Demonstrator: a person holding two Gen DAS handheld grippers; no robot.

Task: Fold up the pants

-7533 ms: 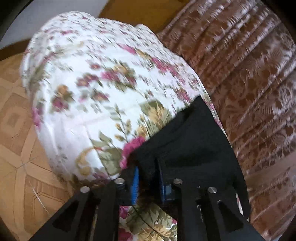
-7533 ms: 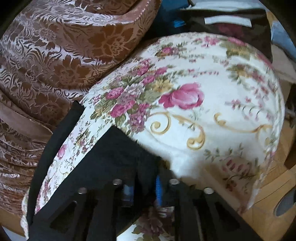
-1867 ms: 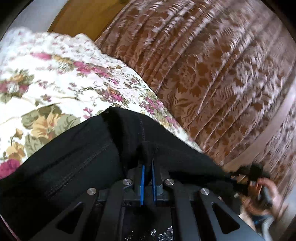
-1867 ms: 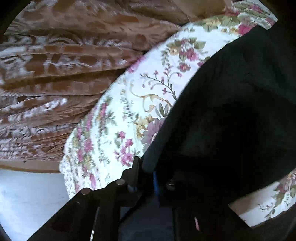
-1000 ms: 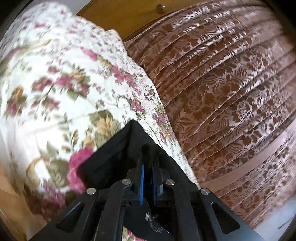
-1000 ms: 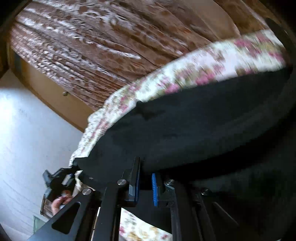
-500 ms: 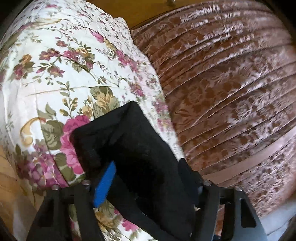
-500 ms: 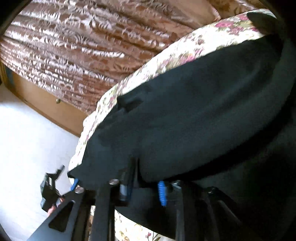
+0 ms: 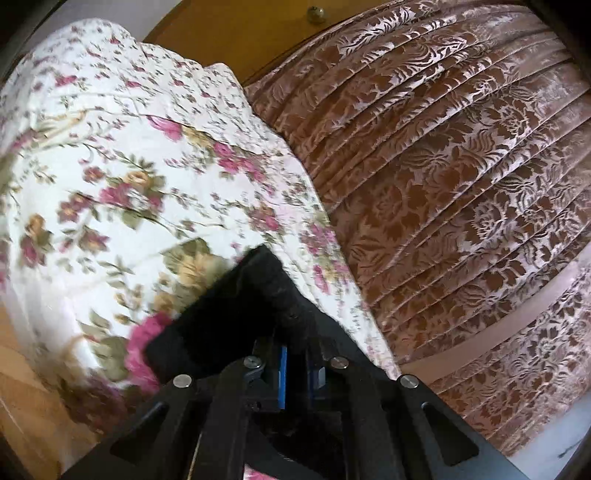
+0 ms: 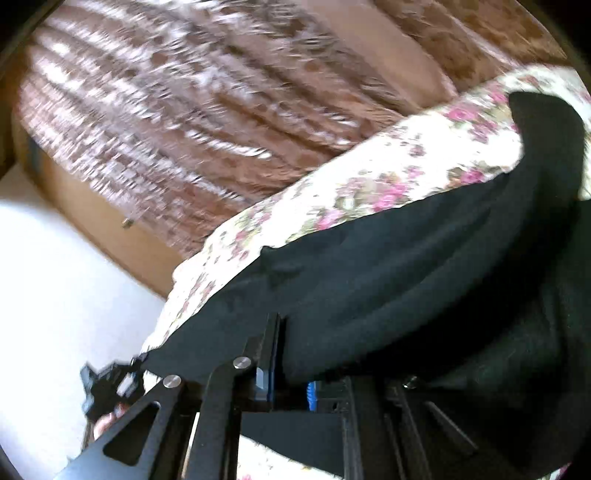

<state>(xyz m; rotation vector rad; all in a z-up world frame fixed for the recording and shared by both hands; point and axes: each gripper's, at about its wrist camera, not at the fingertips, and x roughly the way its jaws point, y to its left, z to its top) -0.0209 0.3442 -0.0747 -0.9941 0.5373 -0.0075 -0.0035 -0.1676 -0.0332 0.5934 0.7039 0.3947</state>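
The black pants (image 10: 406, 266) lie on a floral bed cover (image 9: 129, 184). In the left wrist view one end of the pants (image 9: 236, 310) runs into my left gripper (image 9: 295, 369), whose blue pads stand close together on the cloth. In the right wrist view my right gripper (image 10: 291, 384) has a fold of the pants between its blue pads, which stand a little apart on the thick cloth. The left gripper and the hand holding it also show in the right wrist view (image 10: 110, 384) at the pants' far end.
A brown patterned bedspread or curtain (image 9: 461, 184) hangs beside the floral cover. A wooden cupboard with a knob (image 9: 316, 13) stands behind. Wooden floor (image 9: 22, 406) shows at lower left. A white wall (image 10: 55, 277) is at left in the right wrist view.
My left gripper, wide open half a second ago, has shut again on the pants' end. My right gripper still has the fold between its pads. Both views have shifted and blur.
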